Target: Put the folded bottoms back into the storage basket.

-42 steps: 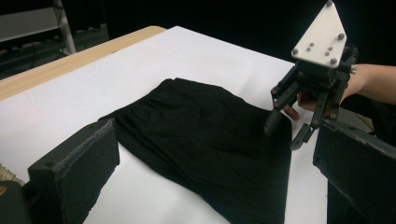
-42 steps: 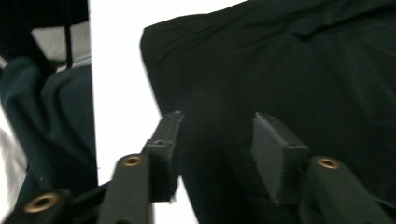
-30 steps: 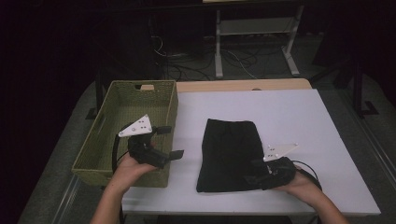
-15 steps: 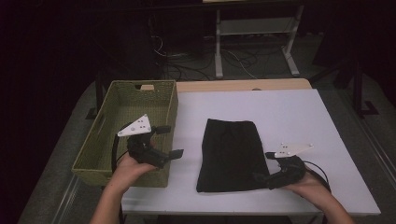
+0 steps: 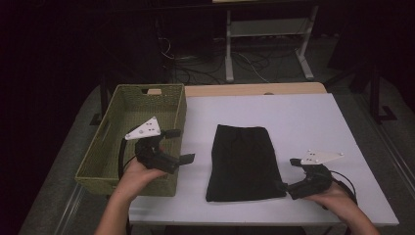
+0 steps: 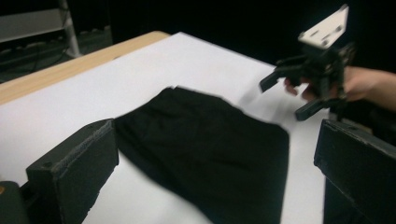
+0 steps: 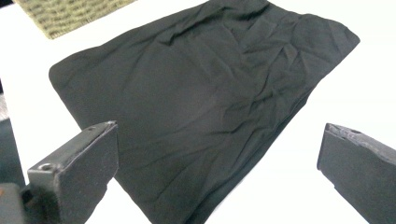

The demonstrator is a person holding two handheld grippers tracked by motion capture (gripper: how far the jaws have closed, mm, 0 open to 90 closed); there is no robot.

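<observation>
Hovering just off the cloth's (image 5: 243,164) near right corner, the right gripper (image 5: 293,175) is the closer one, jaws spread and empty. Folded flat mid-table, the cloth runs lengthwise away from the person. Farther left, the left gripper (image 5: 180,145) hangs over the basket's (image 5: 110,144) rim, jaws spread too.

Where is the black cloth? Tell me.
In the high view, the black cloth lies flat mid-table, right of the woven basket, between the open left gripper and right gripper.

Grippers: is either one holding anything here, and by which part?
Nothing is held. Left gripper and right gripper are both open, clear of the folded black cloth.
</observation>
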